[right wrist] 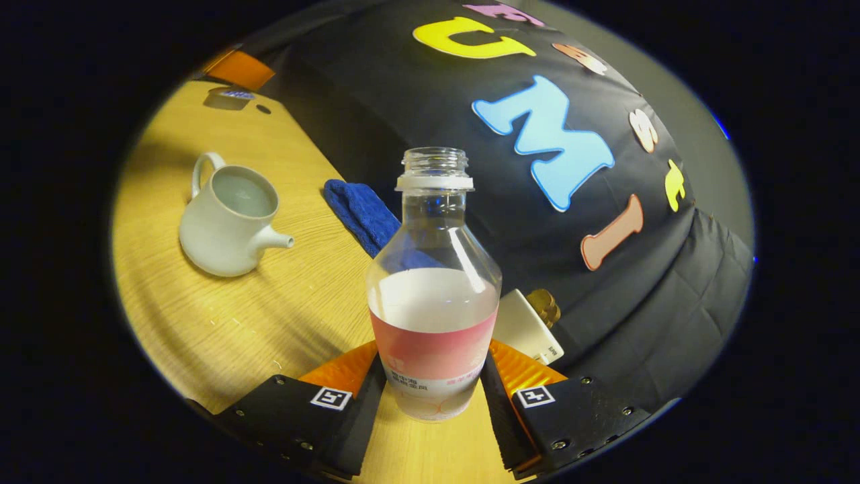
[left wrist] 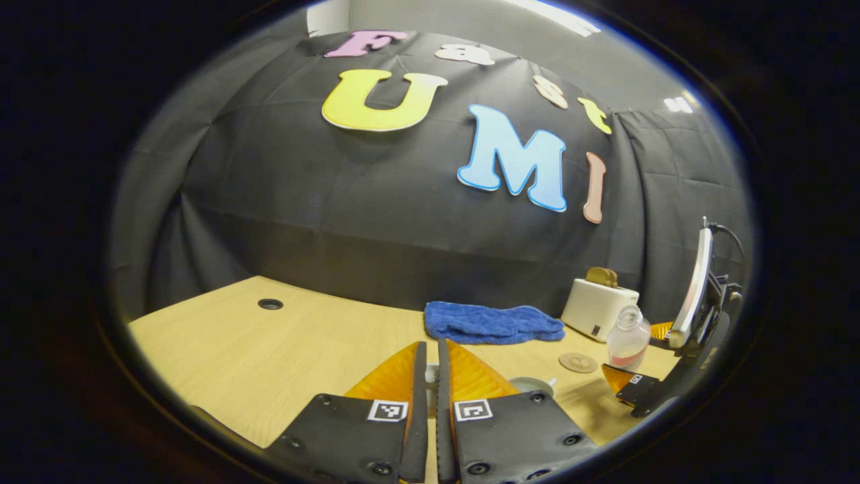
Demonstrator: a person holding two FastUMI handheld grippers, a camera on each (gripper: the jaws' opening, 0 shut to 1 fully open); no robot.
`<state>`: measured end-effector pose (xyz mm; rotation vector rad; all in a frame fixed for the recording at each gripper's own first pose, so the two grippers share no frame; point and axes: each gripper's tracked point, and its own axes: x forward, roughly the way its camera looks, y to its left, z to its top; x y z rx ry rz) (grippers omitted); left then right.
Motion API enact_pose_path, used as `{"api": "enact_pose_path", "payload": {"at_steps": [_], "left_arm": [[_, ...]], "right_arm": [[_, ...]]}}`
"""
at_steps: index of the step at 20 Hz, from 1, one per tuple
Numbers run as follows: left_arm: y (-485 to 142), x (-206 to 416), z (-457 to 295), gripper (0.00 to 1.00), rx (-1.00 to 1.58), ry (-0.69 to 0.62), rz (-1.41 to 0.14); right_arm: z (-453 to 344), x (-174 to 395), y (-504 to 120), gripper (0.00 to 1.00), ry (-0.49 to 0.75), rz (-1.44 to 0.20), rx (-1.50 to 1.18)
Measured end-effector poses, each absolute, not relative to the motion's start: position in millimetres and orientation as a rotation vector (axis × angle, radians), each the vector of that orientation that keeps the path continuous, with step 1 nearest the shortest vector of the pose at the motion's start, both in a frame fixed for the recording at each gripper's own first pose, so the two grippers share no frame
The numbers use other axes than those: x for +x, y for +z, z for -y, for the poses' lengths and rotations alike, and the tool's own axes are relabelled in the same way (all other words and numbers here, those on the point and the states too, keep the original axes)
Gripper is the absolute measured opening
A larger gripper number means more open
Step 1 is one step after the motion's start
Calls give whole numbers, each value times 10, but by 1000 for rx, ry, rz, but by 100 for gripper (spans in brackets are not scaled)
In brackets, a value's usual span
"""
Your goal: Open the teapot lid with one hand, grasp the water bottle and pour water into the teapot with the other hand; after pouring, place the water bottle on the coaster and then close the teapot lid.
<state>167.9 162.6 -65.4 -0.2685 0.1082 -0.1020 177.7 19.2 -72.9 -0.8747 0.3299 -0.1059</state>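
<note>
Booth wall of black cloth behind everything; wood-grain table (left wrist: 282, 349) under it, with a round cable hole (left wrist: 270, 304) toward its far left in the left gripper view.

Your right gripper (right wrist: 433, 386) grasps the water bottle (right wrist: 433, 296): both fingers press the labelled lower body, one on each side. Bottle stands upright, uncapped, roughly half full. Gripping low keeps the neck free for tipping, as I read it. The left gripper view shows the same bottle (left wrist: 629, 336) at far right, held in the other gripper.

Teapot (right wrist: 230, 222) sits well left of the bottle in the right gripper view, lid off, mouth open, spout pointing toward the bottle. Judgement: ready to receive water; pouring likely not yet begun, though liquid inside the pot is hard to tell.

Your left gripper (left wrist: 431, 396) has its fingers nearly closed with a slim gap. A pale sliver sits between them, possibly the lid; I cannot tell whether they clamp anything.

Blue towel (left wrist: 494, 323) lies against the wall. White toaster (left wrist: 598, 308) stands beside it, behind the bottle.

Coaster (left wrist: 578, 363) lies flat and bare, just beside the bottle: a short set-down.
</note>
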Motion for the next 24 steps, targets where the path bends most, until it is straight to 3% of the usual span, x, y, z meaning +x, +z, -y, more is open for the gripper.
{"api": "enact_pose_path", "payload": {"at_steps": [19, 20, 24], "left_arm": [[-766, 1722, -1738, 12, -311, -87, -125], [-767, 1726, -1749, 12, -316, -86, -125], [-770, 1725, -1783, 11, -327, -79, -123]], "right_arm": [[-436, 1954, -529, 74, -51, -224, -1573], [-479, 1934, -529, 70, -43, -213, -1606], [-545, 1895, -496, 74, -23, -185, -1707]]}}
